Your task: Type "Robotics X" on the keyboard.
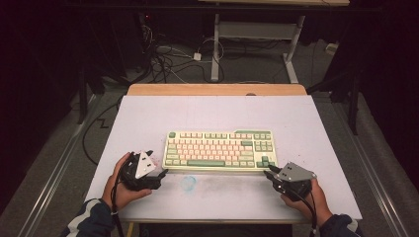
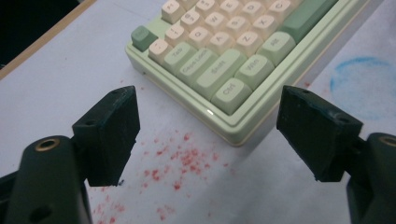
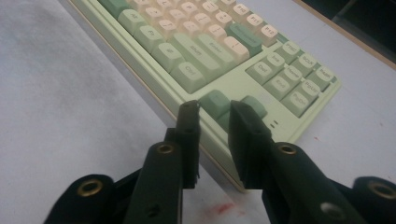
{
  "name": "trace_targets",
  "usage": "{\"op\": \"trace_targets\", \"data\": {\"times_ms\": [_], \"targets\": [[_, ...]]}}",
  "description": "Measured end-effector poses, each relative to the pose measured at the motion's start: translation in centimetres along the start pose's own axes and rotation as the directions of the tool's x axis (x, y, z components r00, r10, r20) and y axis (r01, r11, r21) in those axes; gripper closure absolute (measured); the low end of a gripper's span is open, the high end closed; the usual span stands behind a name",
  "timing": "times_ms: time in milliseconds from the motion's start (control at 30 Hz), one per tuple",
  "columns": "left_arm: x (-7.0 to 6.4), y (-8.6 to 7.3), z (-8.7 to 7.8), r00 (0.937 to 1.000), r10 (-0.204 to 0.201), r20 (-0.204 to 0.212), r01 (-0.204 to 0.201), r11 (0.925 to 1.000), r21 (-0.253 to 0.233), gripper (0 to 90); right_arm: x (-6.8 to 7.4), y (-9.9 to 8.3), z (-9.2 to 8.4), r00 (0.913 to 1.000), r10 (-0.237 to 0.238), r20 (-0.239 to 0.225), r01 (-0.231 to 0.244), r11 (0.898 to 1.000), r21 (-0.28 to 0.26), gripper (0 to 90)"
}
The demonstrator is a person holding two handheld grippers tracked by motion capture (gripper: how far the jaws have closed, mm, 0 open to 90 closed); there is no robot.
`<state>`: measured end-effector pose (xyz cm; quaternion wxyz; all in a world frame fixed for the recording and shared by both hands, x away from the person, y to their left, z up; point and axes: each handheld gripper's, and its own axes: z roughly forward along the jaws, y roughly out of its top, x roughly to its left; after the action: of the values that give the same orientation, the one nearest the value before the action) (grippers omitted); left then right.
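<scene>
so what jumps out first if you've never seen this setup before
The pale green and cream mechanical keyboard lies in the middle of the white table cover, with a hand-held black gripper at each near corner. The left gripper has its jaws wide apart facing the Ctrl corner, while the right gripper has its jaws close together by the arrow keys. Red speckles and a faint blue ring stain mark the cover in front of the keyboard.

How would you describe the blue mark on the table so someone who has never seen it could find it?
Start at the white table and find the green and cream keyboard at its middle. Just in front of the keyboard's near edge, below the long green spacebar, lies a faint blue ring-shaped stain. The other marks nearby are scattered red specks; this is the one blue, round mark.
</scene>
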<state>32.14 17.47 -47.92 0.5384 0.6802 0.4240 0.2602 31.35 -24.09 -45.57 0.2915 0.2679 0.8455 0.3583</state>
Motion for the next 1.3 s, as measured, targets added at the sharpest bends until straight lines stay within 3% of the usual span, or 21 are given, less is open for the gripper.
{"op": "trace_targets", "data": {"times_ms": [67,167,800,1300], "targets": [[0.0,-0.2,-0.1,0.9999,-0.008,-0.011,0.008,1.0000,0.003,20.2,0.1,0.2,0.2,0.9989,-0.001,-0.046,0.001,1.000,-0.002,86.2],[0.0,-0.6,-0.4,0.9998,-0.010,-0.015,0.010,0.9998,0.015,20.2,0.3,0.7,0.6,0.9983,-0.024,-0.054,0.024,1.000,0.002,90.0],[0.1,-1.0,-0.2,0.9998,-0.001,-0.020,0.002,0.9988,0.050,20.2,-1.4,3.7,3.0,0.9982,-0.010,-0.060,0.010,1.000,-0.004,90.0],[0.0,-1.1,-0.1,0.9998,0.011,-0.014,-0.010,0.9983,0.057,20.2,-0.9,5.7,6.0,0.9948,-0.041,-0.093,0.044,0.999,0.032,90.0]]}}
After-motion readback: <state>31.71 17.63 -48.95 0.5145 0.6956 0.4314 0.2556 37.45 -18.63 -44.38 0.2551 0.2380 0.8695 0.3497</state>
